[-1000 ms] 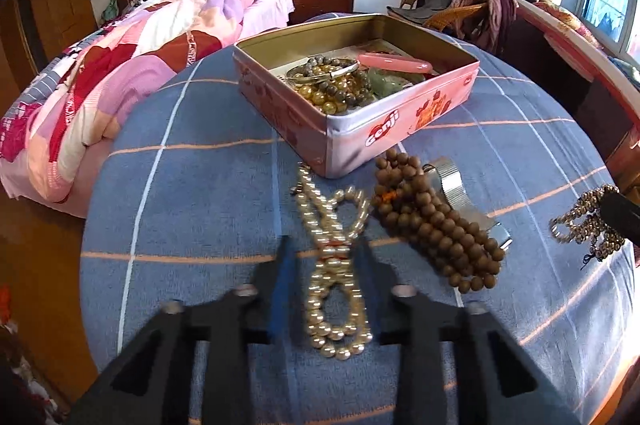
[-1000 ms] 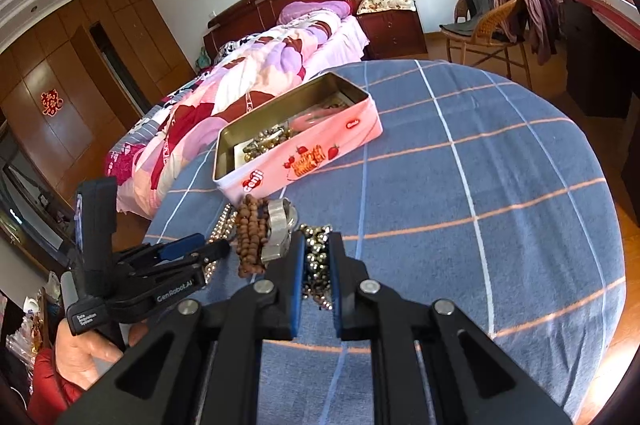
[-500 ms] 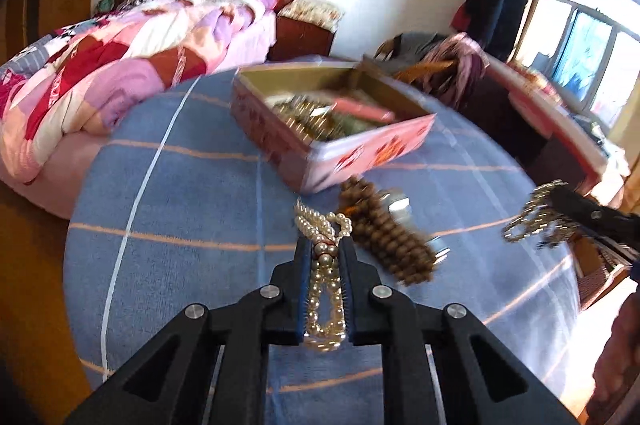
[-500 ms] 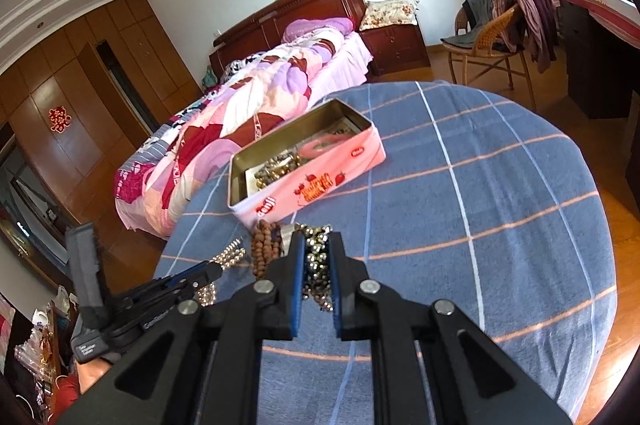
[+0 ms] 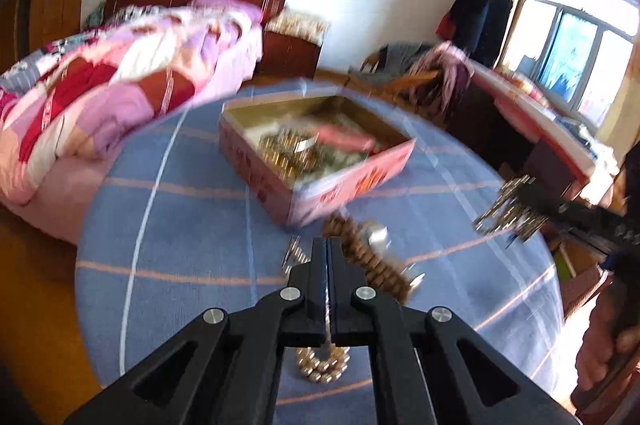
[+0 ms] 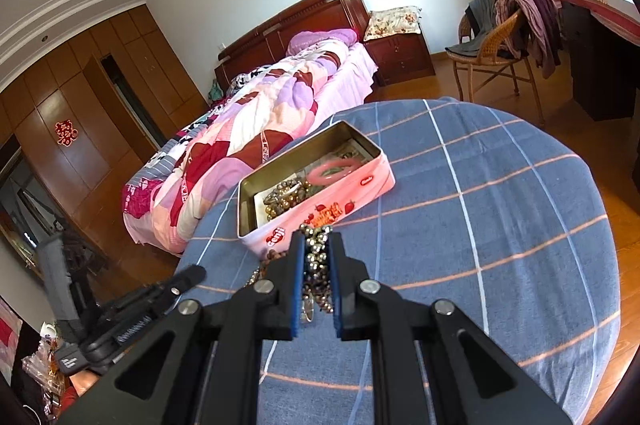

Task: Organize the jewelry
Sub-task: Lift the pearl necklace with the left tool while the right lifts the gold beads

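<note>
the left gripper (image 5: 329,245) is pinching a pearl necklace (image 5: 322,369), its jaws pressed nearly flat together on the strand. a loop of pale gold pearls is hanging below the fingers near the bottom of the left wrist view, and a short bit of strand is showing to the left of the fingertips. that view is smeared with blur.

the right gripper (image 6: 316,245) is clamping a dark bead bracelet (image 6: 316,265), with shiny beads bunching between its blue-lined fingers and sticking out past the tips. in the left wrist view the same bracelet is dangling from the black fingers at the right edge, off the table.

a pink tin (image 6: 320,213) is sitting open on the blue checked tablecloth (image 6: 500,225), beyond both grippers. inside it a pink bangle (image 6: 336,171) is lying toward the far end and a heap of brownish beads (image 6: 286,197) is filling the nearer part.

a brown wooden bead string (image 5: 366,261) is lying on the cloth just in front of the tin, right beside the left gripper's tips, with a silvery piece (image 5: 378,235) touching it; what that piece is cannot be told through the blur.

a bed (image 6: 260,129) with a patchwork quilt is standing behind the table, and a wicker chair (image 6: 496,57) draped with clothes is standing off to the right. a hand (image 5: 604,341) is showing at the lower right of the left wrist view.
</note>
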Demonstrator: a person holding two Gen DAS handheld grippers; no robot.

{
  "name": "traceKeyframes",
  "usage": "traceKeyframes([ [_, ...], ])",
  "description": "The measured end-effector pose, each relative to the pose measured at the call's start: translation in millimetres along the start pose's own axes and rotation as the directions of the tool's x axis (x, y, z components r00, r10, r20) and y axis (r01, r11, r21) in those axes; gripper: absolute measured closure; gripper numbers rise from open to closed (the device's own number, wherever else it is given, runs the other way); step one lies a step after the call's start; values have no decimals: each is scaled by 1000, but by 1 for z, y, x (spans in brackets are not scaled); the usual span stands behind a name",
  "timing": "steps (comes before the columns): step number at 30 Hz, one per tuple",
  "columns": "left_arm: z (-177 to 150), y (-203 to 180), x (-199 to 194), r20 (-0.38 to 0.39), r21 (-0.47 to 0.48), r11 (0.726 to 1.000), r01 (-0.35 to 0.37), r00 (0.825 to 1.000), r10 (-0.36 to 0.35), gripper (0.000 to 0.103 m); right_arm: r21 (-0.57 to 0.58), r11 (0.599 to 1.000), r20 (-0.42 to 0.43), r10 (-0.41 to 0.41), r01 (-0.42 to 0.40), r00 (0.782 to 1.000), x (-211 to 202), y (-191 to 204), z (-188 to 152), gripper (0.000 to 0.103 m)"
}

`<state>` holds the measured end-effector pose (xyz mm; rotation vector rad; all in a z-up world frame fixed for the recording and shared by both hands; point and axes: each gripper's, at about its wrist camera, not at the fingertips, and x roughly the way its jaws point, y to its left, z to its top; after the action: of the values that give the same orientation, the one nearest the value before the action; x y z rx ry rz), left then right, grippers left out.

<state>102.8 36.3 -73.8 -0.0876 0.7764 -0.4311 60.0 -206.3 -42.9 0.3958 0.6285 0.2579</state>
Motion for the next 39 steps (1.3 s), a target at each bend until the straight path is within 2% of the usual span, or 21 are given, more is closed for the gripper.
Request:
traceKeyframes([
  [2,-6,-1,12,-57,11,1000,-23,998,24,99,8,1000,-19,4,-4,1000,6,-2,-4,89],
  [3,-9,-4,19,-92,28,999,-26,995,28,92,11,1000,-25,5,-5,1000,6,-3,-4,89],
  [4,-13,-7,23,-106,41,999,-28,994,33,78,15,1000,-34,7,-6,999,8,-3,-6,89],
  [5,-15,-10,25,-112,52,998,-37,993,43,70,18,1000,-39,8,-8,999,9,-4,-7,89],
  [6,-17,-12,27,-107,59,997,-55,992,61,52,18,1000,-40,9,-8,999,8,-4,-8,89],
  [7,-19,-13,26,-100,58,996,-64,993,69,39,16,1000,-40,8,-7,999,7,-4,-8,89],
  [8,-20,-13,25,-94,55,996,-67,993,72,37,14,1000,-38,8,-7,999,6,-4,-8,89],
  [10,-21,-13,26,-96,56,996,-72,992,77,37,13,1000,-32,8,-7,999,3,-5,-8,89],
  [12,-25,-14,28,-97,75,991,-113,988,120,38,19,1000,-29,10,-9,1000,2,-6,-7,88],
  [13,-26,-14,32,-126,78,991,-111,985,121,54,24,1000,-29,11,-11,1000,2,-7,-7,88],
  [14,-25,-14,32,-123,83,989,-124,983,133,58,27,1000,-30,11,-10,999,3,-7,-7,88],
  [15,-25,-14,32,-125,89,988,-126,983,136,74,30,1000,-33,12,-11,999,4,-8,-8,88],
  [19,-26,-13,32,-120,125,980,-153,978,168,90,33,999,-40,16,-15,999,5,-6,-10,89],
  [21,-27,-10,29,-119,103,987,-124,983,136,91,30,999,-33,17,-16,999,2,-6,-9,88],
  [24,-30,1,23,-108,-3,1000,-29,994,28,91,27,1000,-14,15,-14,1000,-4,-4,-6,88],
  [25,-30,1,22,-96,-19,1000,-14,995,13,91,27,1000,-6,13,-13,1000,-6,-5,-5,88],
  [29,-22,-1,5,-15,-39,999,25,1000,-25,91,32,999,13,5,-5,1000,-9,-6,-1,88],
  [31,-15,-2,-6,38,-38,998,51,998,-50,98,37,999,17,5,-5,1000,-8,-8,2,88],
  [33,-7,-3,-17,82,-32,997,65,995,-63,98,39,999,21,8,-9,1000,-6,-8,4,88],
  [39,12,-3,-28,145,-18,997,69,987,-66,98,34,999,27,18,-18,999,2,-6,12,88],
])
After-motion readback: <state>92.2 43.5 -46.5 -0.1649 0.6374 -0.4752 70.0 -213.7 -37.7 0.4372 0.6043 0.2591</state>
